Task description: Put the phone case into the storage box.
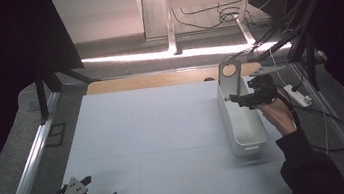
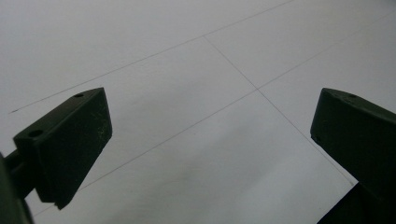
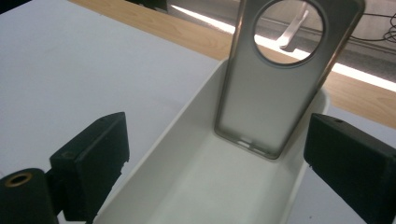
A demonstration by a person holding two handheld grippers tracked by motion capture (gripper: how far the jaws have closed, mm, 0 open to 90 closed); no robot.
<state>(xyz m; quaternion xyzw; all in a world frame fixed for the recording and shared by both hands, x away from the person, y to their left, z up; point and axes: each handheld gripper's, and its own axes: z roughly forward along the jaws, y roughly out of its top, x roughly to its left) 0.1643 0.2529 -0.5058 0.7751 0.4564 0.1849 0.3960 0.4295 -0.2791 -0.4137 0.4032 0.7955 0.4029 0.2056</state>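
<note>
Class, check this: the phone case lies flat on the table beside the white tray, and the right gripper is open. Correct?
Not quite. The phone case stands upright inside the white tray, leaning on its far end, as the right gripper view shows. The right gripper is indeed open.

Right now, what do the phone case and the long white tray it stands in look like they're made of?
Phone case: probably soft translucent plastic or silicone, frosted grey with a shinier rim; the tray shows faintly through it.
Long white tray: looks like rigid moulded plastic, matte to satin, with smooth rounded corners and thin even walls; coated metal can't be ruled out.
</note>
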